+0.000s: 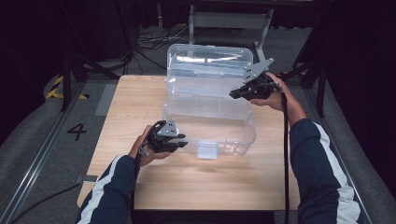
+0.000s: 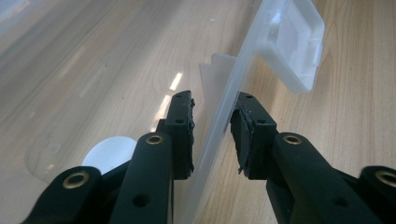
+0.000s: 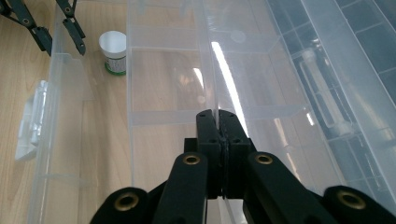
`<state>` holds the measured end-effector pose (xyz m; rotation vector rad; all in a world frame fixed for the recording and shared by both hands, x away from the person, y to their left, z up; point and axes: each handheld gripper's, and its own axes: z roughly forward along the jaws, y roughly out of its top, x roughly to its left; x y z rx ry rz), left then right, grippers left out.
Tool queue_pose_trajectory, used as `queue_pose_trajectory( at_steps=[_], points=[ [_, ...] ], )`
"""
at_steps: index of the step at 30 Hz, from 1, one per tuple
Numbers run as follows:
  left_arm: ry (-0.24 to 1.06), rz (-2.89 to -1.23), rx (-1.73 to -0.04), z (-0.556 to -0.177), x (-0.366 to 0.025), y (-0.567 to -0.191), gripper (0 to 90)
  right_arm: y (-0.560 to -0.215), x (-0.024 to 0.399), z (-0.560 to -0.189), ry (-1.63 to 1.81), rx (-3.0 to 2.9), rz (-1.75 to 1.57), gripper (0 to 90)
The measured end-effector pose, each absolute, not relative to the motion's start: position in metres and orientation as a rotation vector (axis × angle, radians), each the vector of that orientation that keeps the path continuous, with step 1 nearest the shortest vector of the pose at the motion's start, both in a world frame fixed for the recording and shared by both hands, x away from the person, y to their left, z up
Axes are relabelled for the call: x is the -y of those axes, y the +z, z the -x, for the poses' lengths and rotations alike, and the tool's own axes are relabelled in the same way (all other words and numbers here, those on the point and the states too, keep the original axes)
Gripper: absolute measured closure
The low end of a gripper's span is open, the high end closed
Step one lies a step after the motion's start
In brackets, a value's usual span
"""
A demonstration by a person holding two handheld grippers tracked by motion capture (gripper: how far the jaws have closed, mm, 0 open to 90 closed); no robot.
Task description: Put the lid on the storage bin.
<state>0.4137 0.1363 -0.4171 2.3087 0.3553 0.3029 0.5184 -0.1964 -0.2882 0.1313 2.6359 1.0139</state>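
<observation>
Jaws of the left gripper (image 2: 212, 135) straddle the front wall of the clear plastic storage box (image 1: 205, 105), a narrow gap showing on each side of it, near the box's white front latch (image 2: 296, 44). Jaws of the right gripper (image 3: 218, 140) are pinched shut on a thin clear divider wall inside. That open-lidded box sits toward the far edge of the pale wooden table (image 1: 140, 102); a small white-capped jar (image 3: 113, 51) stands in a corner compartment.
</observation>
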Motion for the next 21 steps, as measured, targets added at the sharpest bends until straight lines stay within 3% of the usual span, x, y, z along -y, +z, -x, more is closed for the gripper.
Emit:
queue_pose_trajectory(
  at_steps=[21],
  points=[
    [0.314,-2.301,-0.363,-0.4132,-0.136,-0.4176,68.7,-0.2903,0.1974,-0.5087,1.013,-2.632,-0.123,89.1]
  ],
)
